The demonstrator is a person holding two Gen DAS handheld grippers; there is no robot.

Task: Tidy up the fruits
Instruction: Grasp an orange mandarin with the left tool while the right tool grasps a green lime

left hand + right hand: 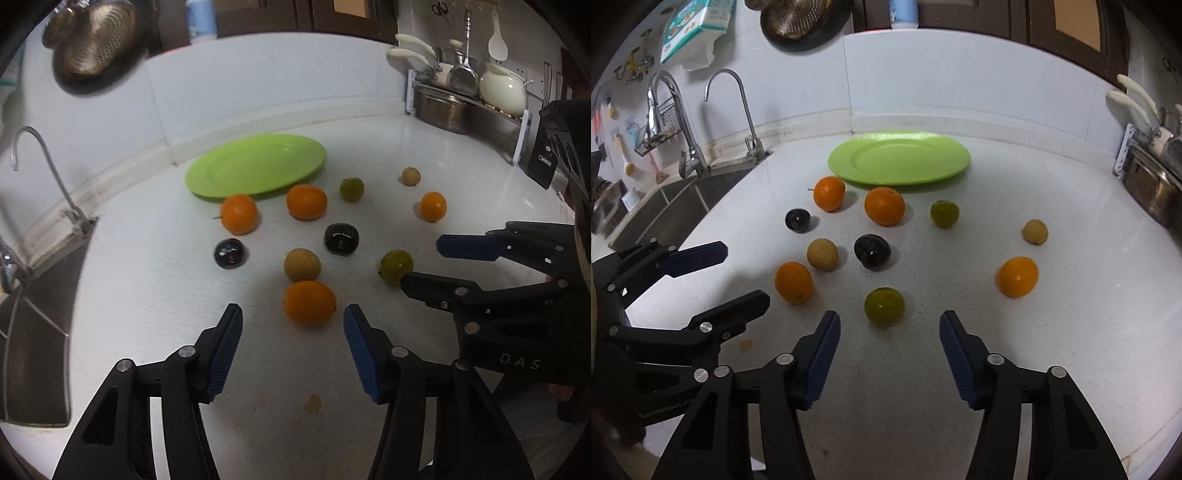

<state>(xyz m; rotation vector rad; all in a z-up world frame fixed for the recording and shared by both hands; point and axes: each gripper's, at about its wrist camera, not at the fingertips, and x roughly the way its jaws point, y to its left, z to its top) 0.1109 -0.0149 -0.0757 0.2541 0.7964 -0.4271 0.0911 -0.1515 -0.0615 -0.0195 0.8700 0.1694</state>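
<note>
Several small fruits lie on the white counter [155,295] in front of an empty green plate [255,164], which also shows in the right wrist view [899,157]. My left gripper [293,314] is open, with an orange fruit [309,302] just beyond its tips, between them. A tan fruit [301,264] sits behind that. My right gripper [889,320] is open, with a green fruit [884,306] just ahead of its tips. It shows in the left wrist view [421,260] beside that green fruit [396,266]. Oranges, dark plums and another green fruit lie scattered further back.
A sink [665,210] with taps [676,122] lies to the left. A dish rack with pots [469,99] stands at the back right. A brown stain [313,403] marks the counter near my left gripper. A colander [801,18] hangs on the wall.
</note>
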